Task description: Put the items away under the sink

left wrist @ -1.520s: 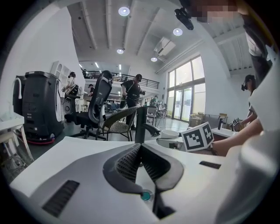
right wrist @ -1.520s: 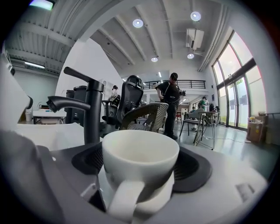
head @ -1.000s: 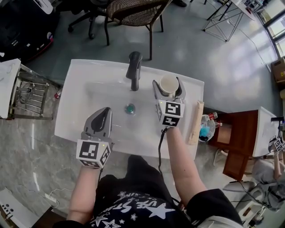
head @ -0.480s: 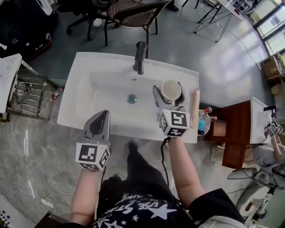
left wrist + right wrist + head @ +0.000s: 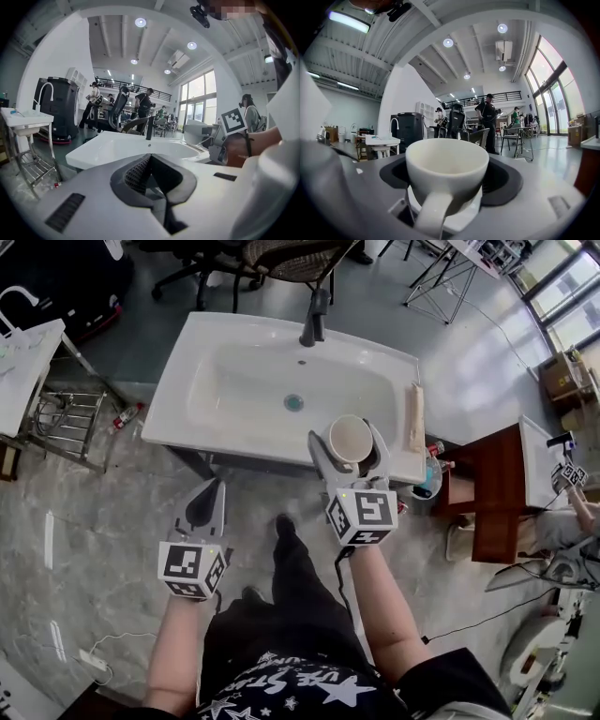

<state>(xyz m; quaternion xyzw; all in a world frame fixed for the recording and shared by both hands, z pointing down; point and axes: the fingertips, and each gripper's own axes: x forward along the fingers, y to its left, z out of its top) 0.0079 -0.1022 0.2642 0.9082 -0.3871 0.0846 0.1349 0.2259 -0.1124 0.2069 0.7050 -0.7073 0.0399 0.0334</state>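
Note:
A white cup sits between the jaws of my right gripper, which is shut on it, just in front of the white sink's front edge. In the right gripper view the cup is upright and empty, its handle facing the camera. My left gripper hangs over the stone floor below the sink's front, shut with nothing in it; its pads meet in the left gripper view. That view also shows the sink ahead and the cup at the right. The space under the sink is hidden.
A dark faucet stands at the sink's back. A wooden board lies on its right rim. Bottles and a brown cabinet stand to the right, a metal rack to the left. The person's legs are below.
Both grippers have drawn back from over the basin to in front of the sink. The right one still holds the cup; the left stays shut and empty.

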